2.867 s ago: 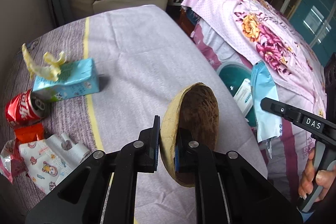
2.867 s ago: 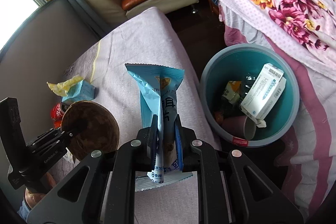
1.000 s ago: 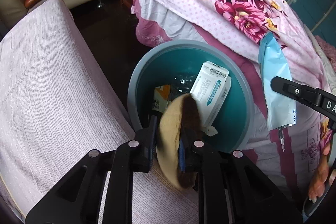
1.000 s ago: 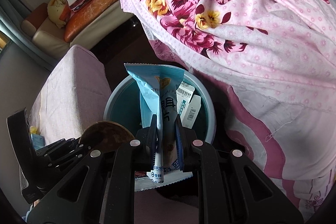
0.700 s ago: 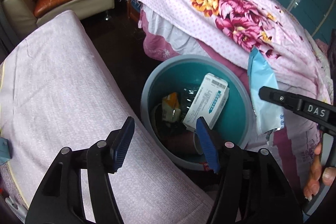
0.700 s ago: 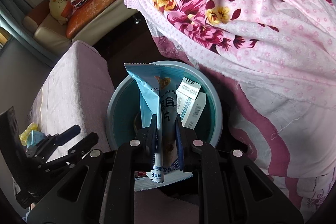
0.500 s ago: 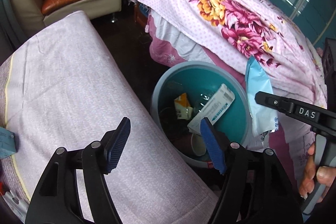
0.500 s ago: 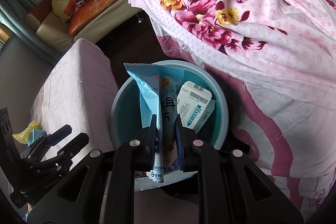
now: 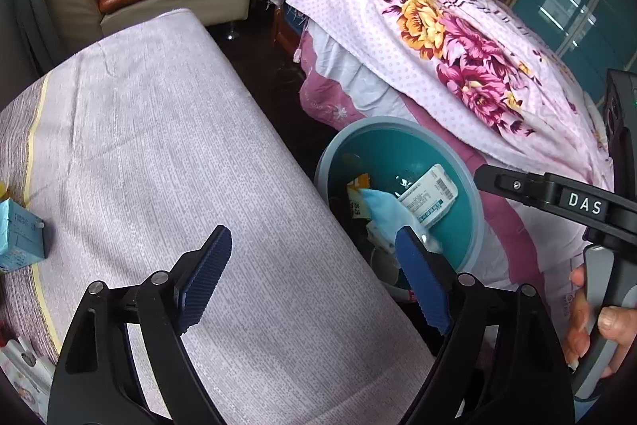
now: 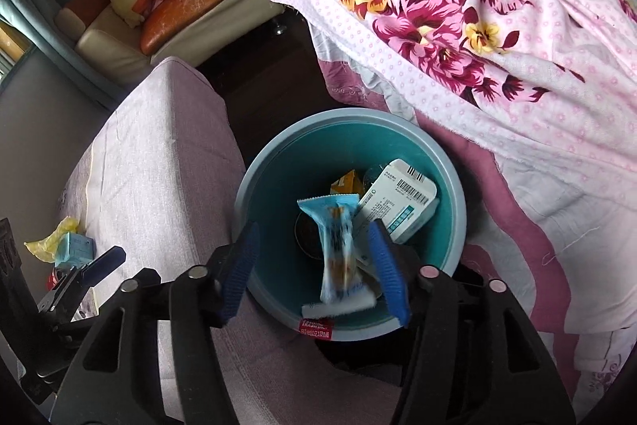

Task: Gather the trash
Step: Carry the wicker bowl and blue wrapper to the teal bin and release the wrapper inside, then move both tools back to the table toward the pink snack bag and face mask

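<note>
Right gripper [image 10: 314, 269]: jaws just opened, blue wrapper [image 10: 338, 253] loose between them, above bin [image 10: 254, 194]. Left gripper [image 9: 310, 277]: wide, empty, at bin's 9 o'clock.

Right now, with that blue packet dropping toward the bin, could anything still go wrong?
Possibly. The blue snack wrapper is blurred in mid-fall between the open jaws of the right gripper, near the front rim of the teal bin; it might catch that edge and land on the floor. The white carton leans on the wall, so later trash may pile up unevenly. The blue tissue box is not yet collected.
</note>
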Demonstrator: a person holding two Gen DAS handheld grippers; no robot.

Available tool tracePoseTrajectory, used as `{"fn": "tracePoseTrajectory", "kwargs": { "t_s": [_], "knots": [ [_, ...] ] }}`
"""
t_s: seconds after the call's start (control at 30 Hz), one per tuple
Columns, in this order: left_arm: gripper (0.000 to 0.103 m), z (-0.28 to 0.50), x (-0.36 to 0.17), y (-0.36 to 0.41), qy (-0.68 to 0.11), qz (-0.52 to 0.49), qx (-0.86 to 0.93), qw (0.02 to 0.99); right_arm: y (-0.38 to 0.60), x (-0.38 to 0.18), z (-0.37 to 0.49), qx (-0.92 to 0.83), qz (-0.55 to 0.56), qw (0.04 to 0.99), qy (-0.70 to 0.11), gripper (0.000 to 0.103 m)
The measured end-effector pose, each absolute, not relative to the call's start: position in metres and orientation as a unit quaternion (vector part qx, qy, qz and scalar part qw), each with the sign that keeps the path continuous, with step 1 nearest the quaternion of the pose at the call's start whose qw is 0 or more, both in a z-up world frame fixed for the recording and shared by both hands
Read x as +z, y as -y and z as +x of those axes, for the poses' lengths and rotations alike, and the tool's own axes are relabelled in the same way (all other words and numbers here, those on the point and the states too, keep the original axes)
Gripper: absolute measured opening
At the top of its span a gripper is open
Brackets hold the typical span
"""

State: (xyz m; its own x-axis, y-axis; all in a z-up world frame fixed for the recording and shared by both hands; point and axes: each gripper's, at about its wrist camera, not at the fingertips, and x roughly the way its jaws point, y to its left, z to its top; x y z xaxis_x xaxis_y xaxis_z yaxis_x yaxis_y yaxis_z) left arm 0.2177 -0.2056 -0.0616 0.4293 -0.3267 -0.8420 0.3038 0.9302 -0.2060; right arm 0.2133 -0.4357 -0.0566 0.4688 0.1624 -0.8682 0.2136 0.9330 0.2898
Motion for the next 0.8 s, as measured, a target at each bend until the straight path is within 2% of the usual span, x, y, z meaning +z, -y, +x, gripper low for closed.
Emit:
{"fn": "tracePoseTrajectory", "kwargs": {
  "t_s": [0.13,0.3,0.8],
  "knots": [
    [0.087,0.214,-0.059,0.198,-0.5,-0.019,-0.187,0.845,0.431,-0.051,0.208,-0.017,0.178,0.838,-0.516,0.072],
    [0.088,0.207,-0.053,0.189,-0.495,-0.024,-0.187,0.848,0.426,-0.043,0.201,-0.024,0.173,0.84,-0.514,0.075],
    [0.092,0.178,-0.031,0.144,-0.48,-0.047,-0.187,0.856,0.376,-0.016,0.18,-0.003,0.134,0.846,-0.516,0.077]
  ]
}}
